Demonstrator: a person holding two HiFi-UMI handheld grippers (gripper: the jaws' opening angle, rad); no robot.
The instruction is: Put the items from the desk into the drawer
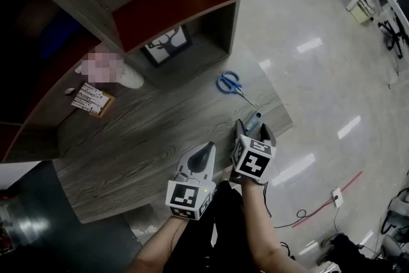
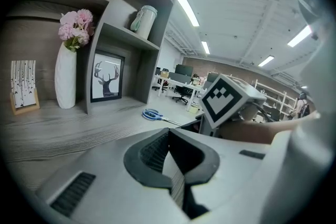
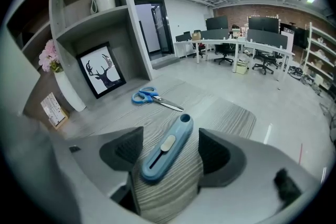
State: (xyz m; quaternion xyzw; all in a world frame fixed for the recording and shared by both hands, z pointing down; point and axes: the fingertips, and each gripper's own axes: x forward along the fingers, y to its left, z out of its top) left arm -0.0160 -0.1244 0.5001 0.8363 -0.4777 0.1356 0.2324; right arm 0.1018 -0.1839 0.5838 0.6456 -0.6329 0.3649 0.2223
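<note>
Straddling the blue utility knife (image 3: 166, 148), the right tool (image 3: 171, 151) stands open.

The desk (image 1: 160, 131) top between the scissors (image 1: 230, 83) and the picture frame (image 1: 167, 45) lay bare, wide enough for a gripper to pass. The shelf unit (image 1: 172, 9) walled the back, a vase (image 1: 131, 78) and card stand (image 1: 92, 100) at its foot. The knife (image 3: 167, 147) lay between the right gripper's (image 1: 254, 128) spread jaws (touching neither pad), with the left gripper (image 1: 206, 149) close alongside.
</note>
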